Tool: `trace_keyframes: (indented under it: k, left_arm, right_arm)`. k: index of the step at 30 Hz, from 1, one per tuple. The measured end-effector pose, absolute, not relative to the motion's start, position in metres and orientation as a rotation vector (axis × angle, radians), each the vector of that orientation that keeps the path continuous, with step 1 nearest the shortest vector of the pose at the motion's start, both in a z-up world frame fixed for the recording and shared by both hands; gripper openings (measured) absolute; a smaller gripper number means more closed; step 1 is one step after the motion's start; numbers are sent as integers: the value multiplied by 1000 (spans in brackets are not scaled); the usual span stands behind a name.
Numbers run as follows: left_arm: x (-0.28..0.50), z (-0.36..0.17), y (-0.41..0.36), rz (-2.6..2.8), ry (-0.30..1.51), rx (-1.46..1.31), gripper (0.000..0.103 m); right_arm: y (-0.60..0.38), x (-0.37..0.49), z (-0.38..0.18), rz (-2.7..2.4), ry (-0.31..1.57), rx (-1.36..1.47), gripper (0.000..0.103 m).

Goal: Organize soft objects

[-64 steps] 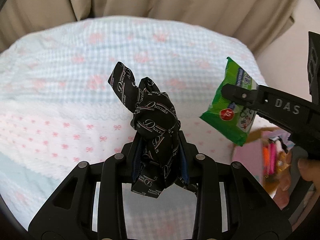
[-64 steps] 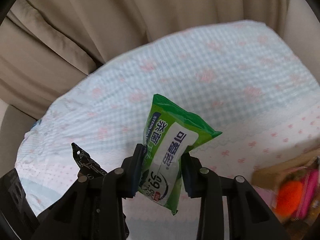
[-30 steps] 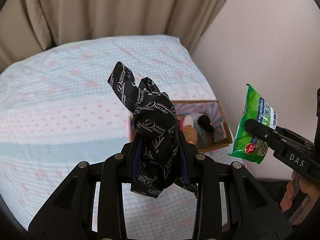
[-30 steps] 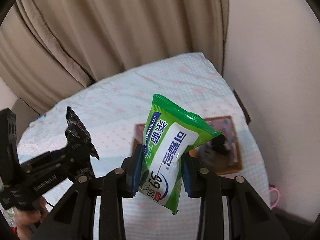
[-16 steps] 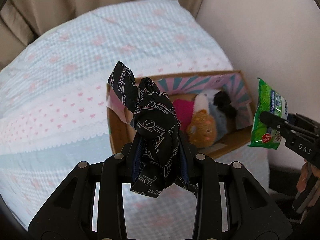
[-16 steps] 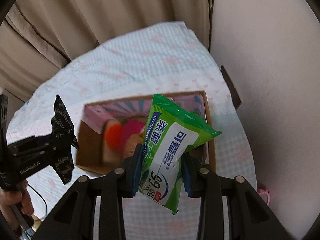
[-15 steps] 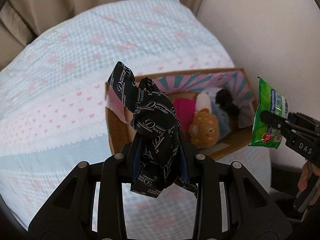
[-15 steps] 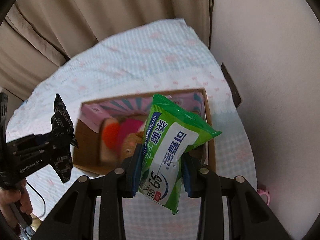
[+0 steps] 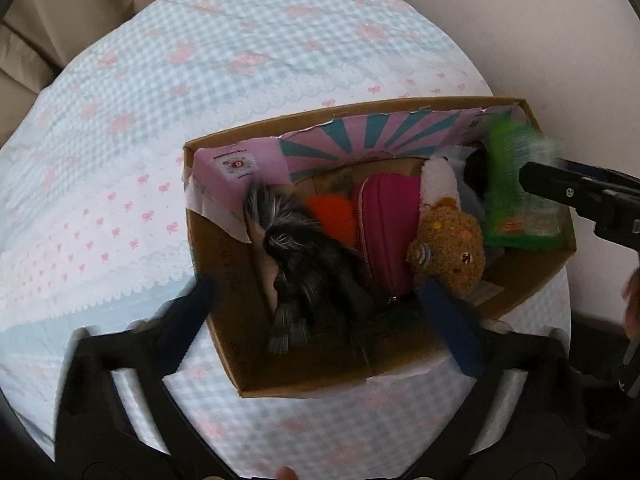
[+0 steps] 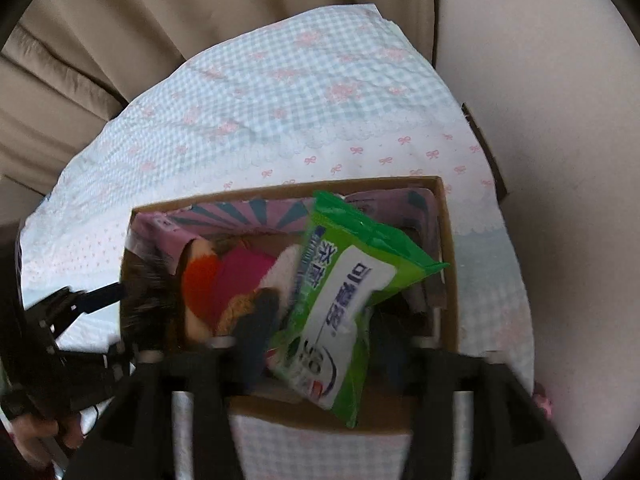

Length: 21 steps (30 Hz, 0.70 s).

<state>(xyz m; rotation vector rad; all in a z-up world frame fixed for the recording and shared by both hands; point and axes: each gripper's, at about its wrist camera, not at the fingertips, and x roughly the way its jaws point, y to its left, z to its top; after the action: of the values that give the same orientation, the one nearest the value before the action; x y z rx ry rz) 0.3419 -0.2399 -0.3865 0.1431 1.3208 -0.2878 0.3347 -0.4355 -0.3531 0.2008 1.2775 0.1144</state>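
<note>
the black printed cloth (image 9: 308, 276) is blurred and sits low in the left part of the cardboard box (image 9: 224, 280), between the box's left wall and the pink zip pouch (image 9: 386, 236); it looks to be dropping or just landed, and i cannot tell whether it touches the floor of the box. the left gripper (image 9: 332, 316) hangs over the near rim with its fingers spread wide apart and nothing between them — released. the green wipes pack (image 10: 348, 304) is over the right part of the box, tilted, its lower end hanging near the front wall; the right gripper (image 10: 320, 344) is around it with the fingers parted and blurred, so the pack seems let go or nearly so, though i cannot tell if a pad is touching it. to do this step well, i judge both claws should open fully and lift straight up — a sideways pull could snag the cloth or drag the pack back over the front rim. the pack may need a nudge toward the far right corner, where there looks to be room beside the brown plush bear (image 9: 452, 252) and the orange soft thing (image 9: 332, 216). the box rests on the gingham bedspread (image 9: 200, 60), a soft base, so pressing on its walls could tip it.
</note>
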Motion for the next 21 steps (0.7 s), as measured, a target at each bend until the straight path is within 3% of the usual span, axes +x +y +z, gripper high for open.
trace_keyframes:
  k: [2,3,12,21]
  left_arm:
    - [340,-386,-240,-287,1328,161,103]
    - [339,-386,-240,-287,1330,170,103]
    - [326,-363,-231,-290,1302,140,103]
    - [295,-297,-213,-297,1201,103,103]
  right_arm:
    - [-437,336,-351,100,1270,212,95]
    - [-436,336,-350,93,1266,212,98]
    - [-432,326,-330,60,1214,221,98]
    - [-413,295,-276,55,1137,203,98]
